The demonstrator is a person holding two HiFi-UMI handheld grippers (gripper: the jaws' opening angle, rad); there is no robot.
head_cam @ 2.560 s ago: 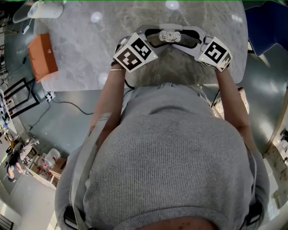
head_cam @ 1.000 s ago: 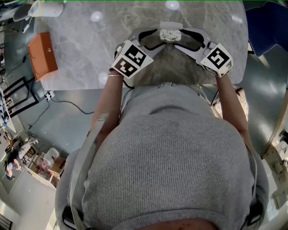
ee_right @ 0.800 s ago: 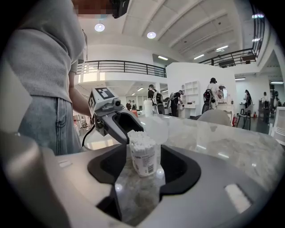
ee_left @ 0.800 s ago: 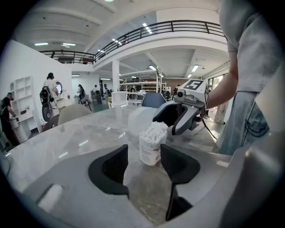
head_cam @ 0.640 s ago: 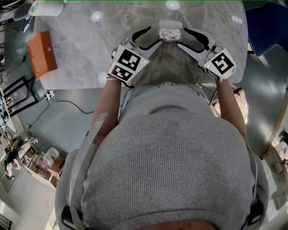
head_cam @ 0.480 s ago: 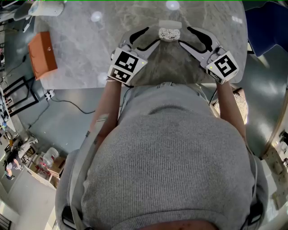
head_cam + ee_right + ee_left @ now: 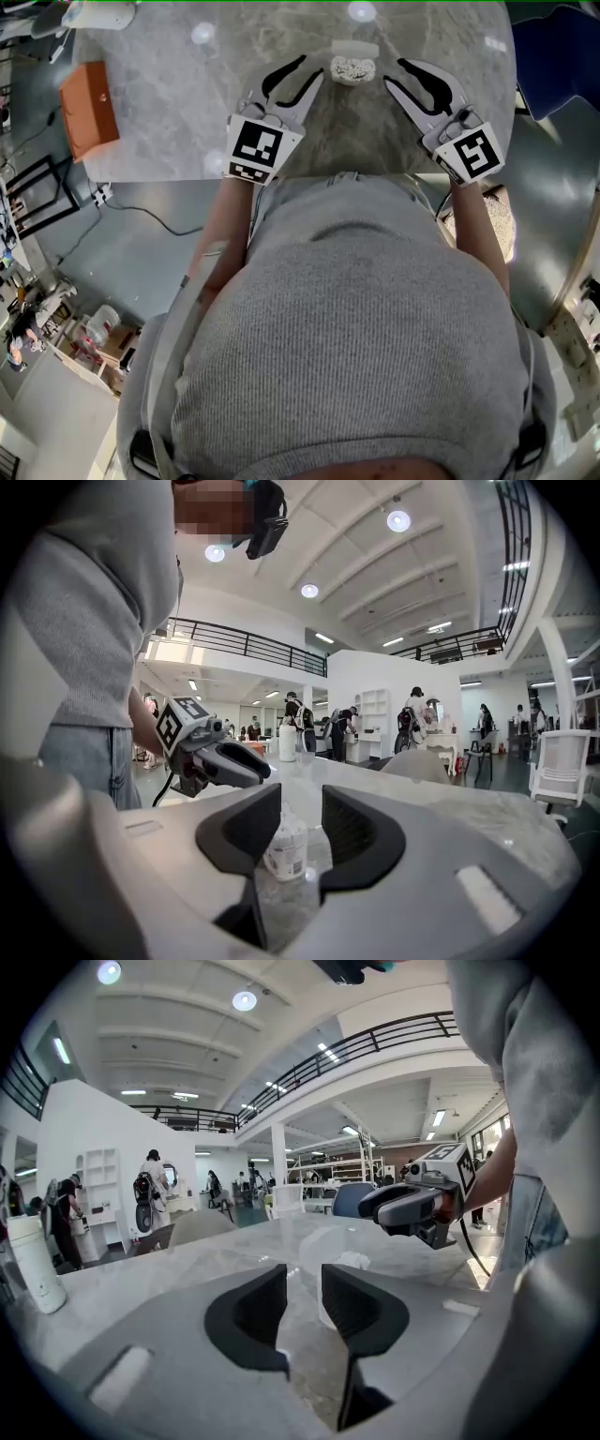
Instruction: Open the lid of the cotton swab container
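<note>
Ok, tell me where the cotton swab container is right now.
Head view, top centre: the cotton swab container stands on the grey marble table, straight ahead of the person and far to the right of the orange box.

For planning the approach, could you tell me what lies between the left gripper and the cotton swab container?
Only bare table, per the head view. The left gripper, whose empty jaws have just closed partway, is apart from the cotton swab container.

Clear cotton swab container (image 7: 354,67) upright on marble table (image 7: 187,112)
</note>
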